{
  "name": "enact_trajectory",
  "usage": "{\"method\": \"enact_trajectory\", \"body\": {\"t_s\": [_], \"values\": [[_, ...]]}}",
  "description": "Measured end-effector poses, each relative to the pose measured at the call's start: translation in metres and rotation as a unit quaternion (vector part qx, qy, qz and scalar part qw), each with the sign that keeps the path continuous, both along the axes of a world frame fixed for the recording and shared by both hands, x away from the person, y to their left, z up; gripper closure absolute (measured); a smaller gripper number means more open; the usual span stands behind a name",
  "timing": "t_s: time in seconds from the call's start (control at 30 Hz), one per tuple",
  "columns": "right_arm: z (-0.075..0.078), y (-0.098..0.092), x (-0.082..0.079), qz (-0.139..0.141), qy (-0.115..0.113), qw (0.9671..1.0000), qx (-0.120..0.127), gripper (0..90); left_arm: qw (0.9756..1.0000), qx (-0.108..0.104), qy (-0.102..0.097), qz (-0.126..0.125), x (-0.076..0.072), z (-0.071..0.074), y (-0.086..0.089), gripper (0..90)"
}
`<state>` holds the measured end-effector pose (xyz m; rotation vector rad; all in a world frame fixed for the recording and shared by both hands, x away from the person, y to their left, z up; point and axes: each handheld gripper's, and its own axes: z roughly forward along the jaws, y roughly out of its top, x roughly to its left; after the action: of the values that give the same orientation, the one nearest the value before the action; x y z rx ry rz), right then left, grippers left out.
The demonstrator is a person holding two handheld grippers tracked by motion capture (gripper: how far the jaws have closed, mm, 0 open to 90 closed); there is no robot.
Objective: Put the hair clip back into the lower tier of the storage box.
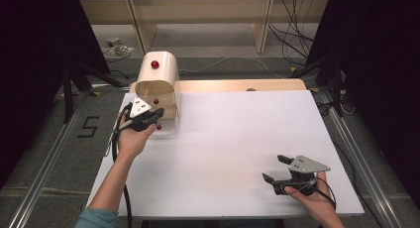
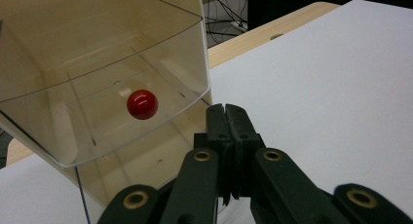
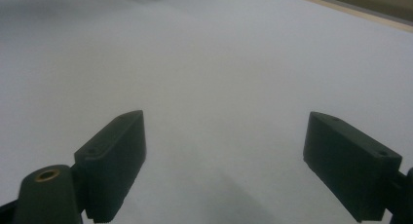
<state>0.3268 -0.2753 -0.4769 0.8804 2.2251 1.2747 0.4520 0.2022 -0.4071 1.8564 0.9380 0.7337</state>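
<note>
A small cream cabinet [image 1: 158, 77] with a rounded top stands at the far left of the white table [image 1: 237, 139]. It carries red knobs [image 1: 155, 64], one above another. In the left gripper view a clear drawer [image 2: 97, 53] with a red knob [image 2: 142, 104] juts out toward me. My left gripper [image 1: 158, 113] is at the cabinet's front, just right of that drawer. Its jaws [image 2: 226, 114] are pressed together with nothing between them. My right gripper [image 1: 275, 168] rests near the table's front right, open over bare white surface [image 3: 226, 119].
A wooden board [image 1: 237, 85] runs along the table's far edge. Behind it are a wooden shelf frame [image 1: 198, 20] and loose cables [image 1: 292, 39] on the floor. Black stands [image 1: 67, 84] flank the table, and a metal rail [image 1: 44, 163] runs along its left side.
</note>
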Motion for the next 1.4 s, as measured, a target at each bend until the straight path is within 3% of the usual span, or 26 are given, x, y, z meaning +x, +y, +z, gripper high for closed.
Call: {"method": "enact_trajectory", "body": {"t_s": [1.13,1.4], "values": [[0.000,-0.001,0.000,-0.004,0.000,1.0000,0.002,16.4,0.9996,0.018,0.017,0.016,0.024,-0.017,-0.002,89.0],[0.001,-0.001,-0.001,-0.003,-0.004,1.0000,0.001,16.4,0.9990,0.025,0.031,0.021,0.021,-0.018,-0.002,78.6]]}}
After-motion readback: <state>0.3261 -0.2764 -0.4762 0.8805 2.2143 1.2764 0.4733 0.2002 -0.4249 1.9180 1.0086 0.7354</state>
